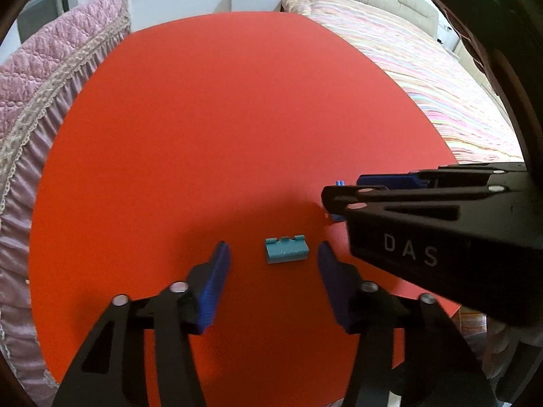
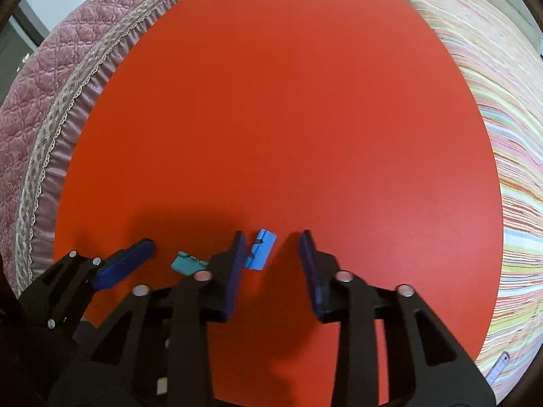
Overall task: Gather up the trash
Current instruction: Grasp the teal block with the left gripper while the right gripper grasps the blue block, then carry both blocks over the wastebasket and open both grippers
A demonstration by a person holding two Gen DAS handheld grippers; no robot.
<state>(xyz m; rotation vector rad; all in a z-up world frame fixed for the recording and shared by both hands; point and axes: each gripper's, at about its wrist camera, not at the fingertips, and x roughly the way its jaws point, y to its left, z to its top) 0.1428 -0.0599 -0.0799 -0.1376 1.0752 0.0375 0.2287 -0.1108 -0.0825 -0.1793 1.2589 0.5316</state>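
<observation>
Where black casing shows, "DAS" lettering [image 1: 410,250].

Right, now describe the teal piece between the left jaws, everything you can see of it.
The teal piece is a small blocky rectangle, apparently hard plastic, with two notches cut into its far edge and a slightly speckled top. It lies flat on the red table, between the open jaws of the left gripper, which do not touch it. In the right wrist view it sits beside a lighter blue piece, apart from it.

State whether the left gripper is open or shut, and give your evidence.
Open. The left gripper has its blue pads spread wide, with the teal plastic piece lying untouched on the red table between them.
</observation>
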